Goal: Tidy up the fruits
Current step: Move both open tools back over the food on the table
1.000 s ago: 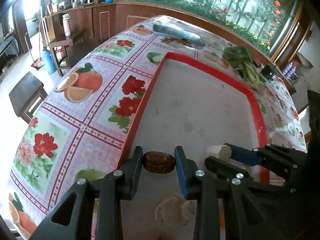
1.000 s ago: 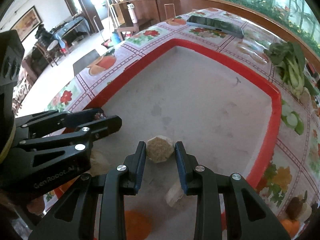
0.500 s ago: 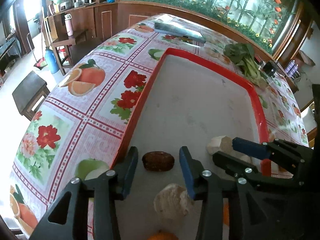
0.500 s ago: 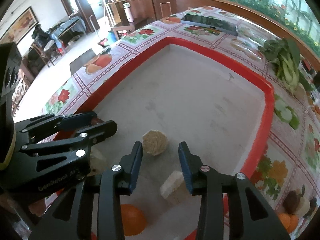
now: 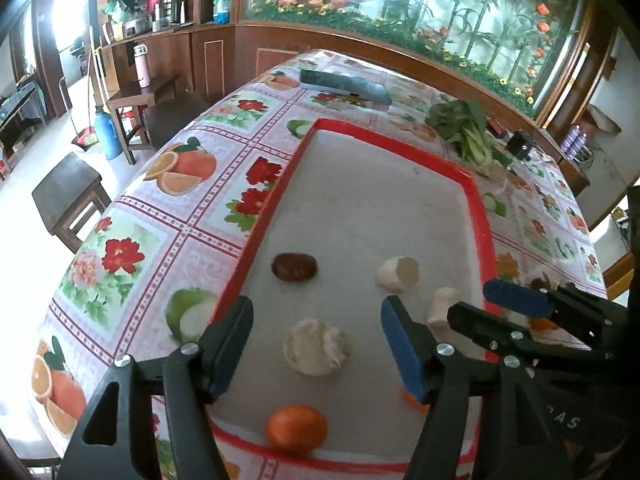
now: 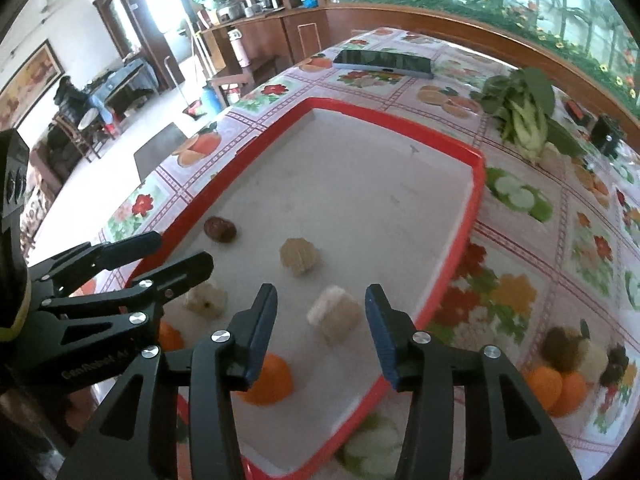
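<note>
From the left wrist, we see our left gripper spread apart over the red tray; its jaws have just been opening and pinch nothing. The brown fruit lies free in the tray near its left rim. From the right wrist, our right gripper is spread too, its jaws just opening, empty. The tan fruit sits free in the tray on the table.

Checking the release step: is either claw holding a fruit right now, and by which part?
Nothing is held. The left claw and right claw have just been opening; both stand open above the red tray, the pieces lying free on it.
</note>
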Demonstrator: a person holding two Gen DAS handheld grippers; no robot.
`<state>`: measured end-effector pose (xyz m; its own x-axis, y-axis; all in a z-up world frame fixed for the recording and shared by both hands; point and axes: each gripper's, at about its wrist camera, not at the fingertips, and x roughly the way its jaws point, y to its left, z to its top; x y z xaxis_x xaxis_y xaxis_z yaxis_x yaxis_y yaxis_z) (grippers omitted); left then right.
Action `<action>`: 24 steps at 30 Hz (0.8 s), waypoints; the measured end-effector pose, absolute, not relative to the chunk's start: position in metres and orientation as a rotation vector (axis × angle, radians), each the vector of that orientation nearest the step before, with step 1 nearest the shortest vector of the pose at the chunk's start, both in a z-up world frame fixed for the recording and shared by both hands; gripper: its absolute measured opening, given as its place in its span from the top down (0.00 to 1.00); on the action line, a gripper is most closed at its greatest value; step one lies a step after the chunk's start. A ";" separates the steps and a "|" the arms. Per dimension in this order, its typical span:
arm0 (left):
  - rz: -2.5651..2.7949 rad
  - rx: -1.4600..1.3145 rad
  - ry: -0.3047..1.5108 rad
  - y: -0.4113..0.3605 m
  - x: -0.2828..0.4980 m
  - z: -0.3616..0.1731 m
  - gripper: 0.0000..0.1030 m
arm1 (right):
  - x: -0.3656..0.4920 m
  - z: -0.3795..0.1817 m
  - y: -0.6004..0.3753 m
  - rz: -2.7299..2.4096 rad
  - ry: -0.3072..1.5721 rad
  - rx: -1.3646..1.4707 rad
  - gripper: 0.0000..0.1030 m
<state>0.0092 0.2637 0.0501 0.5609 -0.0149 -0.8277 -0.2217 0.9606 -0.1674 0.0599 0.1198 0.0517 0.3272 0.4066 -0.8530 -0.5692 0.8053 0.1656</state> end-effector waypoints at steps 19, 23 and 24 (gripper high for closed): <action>-0.075 -0.198 0.995 0.147 0.015 0.061 0.31 | 0.043 0.058 -0.022 0.432 1.045 -0.042 0.50; -0.146 -0.176 1.026 0.109 0.017 0.053 0.31 | 0.044 0.049 -0.069 0.353 1.056 -0.011 0.50; -0.167 -0.173 1.038 0.098 0.017 0.050 0.30 | 0.044 0.047 -0.082 0.330 1.059 -0.005 0.50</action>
